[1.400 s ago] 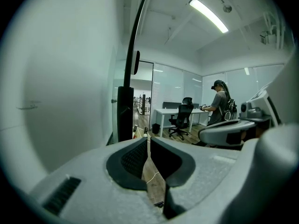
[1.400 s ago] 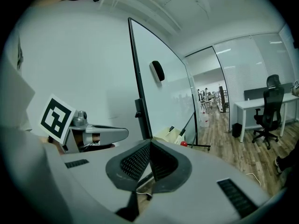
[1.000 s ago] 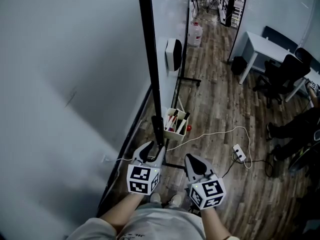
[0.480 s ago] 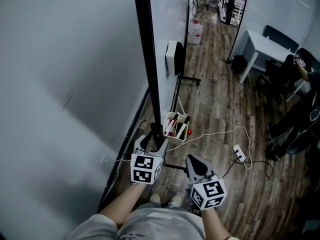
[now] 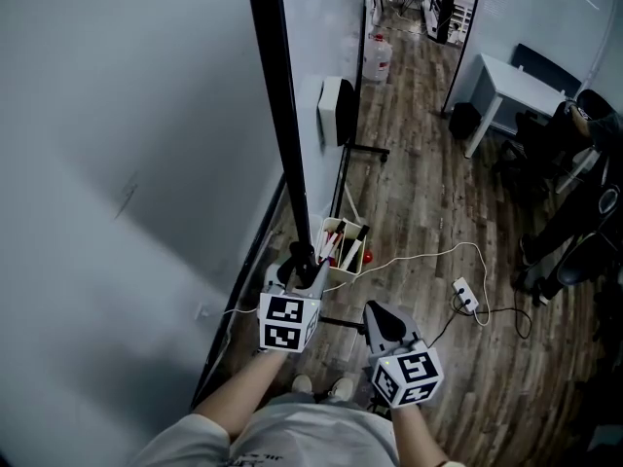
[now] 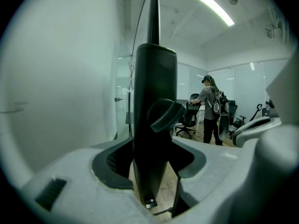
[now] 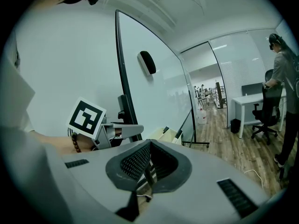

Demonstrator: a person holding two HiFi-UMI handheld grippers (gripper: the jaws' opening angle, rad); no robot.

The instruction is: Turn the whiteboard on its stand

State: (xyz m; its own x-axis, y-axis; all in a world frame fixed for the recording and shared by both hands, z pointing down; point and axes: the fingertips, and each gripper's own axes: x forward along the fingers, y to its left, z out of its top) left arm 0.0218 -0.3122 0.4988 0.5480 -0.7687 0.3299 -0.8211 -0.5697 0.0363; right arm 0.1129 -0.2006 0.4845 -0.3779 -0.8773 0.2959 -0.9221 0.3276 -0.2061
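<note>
- I'm closing my left gripper [image 5: 295,272] round the black upright post of the whiteboard's frame [image 6: 154,101]. The post is standing between the jaws, but the pads aren't pressing on it yet.
- I'm holding my right gripper [image 5: 378,311] back, just right of the post and apart from it, jaws pressed together on nothing.
- The white whiteboard panel [image 7: 159,92] is standing on its stand just right of the post, edge-on to me. A black-and-white eraser [image 5: 338,110] is clinging to it, and a pale marker tray [image 5: 341,241] sits low beside the post.
- To do this well, I judge I should be squeezing squarely on the post below its black knob [image 6: 164,115]. Then I should be swinging slowly, so the frame isn't slipping through the pads.
- I'm watching the white cable [image 5: 419,256] on the floor right of the post, which could catch the stand's feet.
- Compared with a second ago, my left gripper has come forward onto the post and its jaws now stand wider. My right gripper has hardly shifted.
</note>
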